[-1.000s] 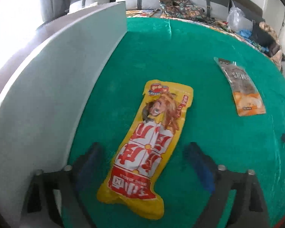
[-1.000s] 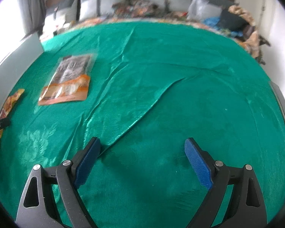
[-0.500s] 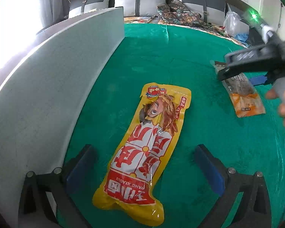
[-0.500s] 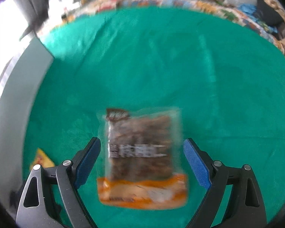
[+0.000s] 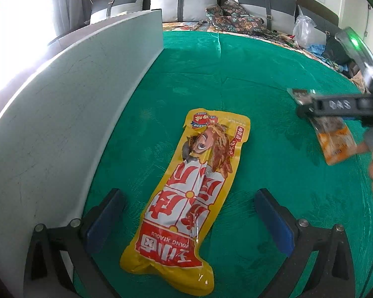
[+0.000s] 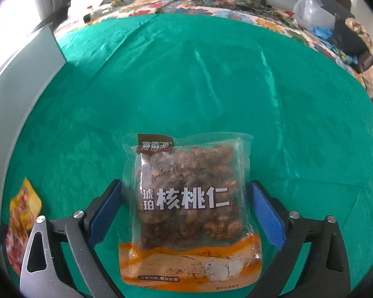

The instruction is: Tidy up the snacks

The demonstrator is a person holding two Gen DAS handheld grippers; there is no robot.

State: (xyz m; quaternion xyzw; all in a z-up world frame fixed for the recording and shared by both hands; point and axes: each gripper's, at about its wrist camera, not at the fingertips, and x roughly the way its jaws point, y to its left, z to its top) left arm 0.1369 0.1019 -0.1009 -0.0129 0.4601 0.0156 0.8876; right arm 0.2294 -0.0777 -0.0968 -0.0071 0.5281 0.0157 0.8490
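Now, the left wrist view: the left claw (image 5: pixel 190 213) stands spread wide with nothing gripped, straddling the lower half of the long yellow snack packet (image 5: pixel 194 198), which lies flat on the green worktop (image 5: pixel 211 79) just beside the grey board (image 5: pixel 69 114), seemingly lined up along it for tidiness. Off to the right, the right claw (image 5: pixel 308 111) hovers over the walnut bag (image 5: pixel 335 139).

Over to the right wrist view: the right claw (image 6: pixel 186 211) is opening, its blue pads (image 6: pixel 104 206) flanking the walnut bag (image 6: pixel 189 206) but apparently not pressing it. The bag lies flat between them, likely the next pick.
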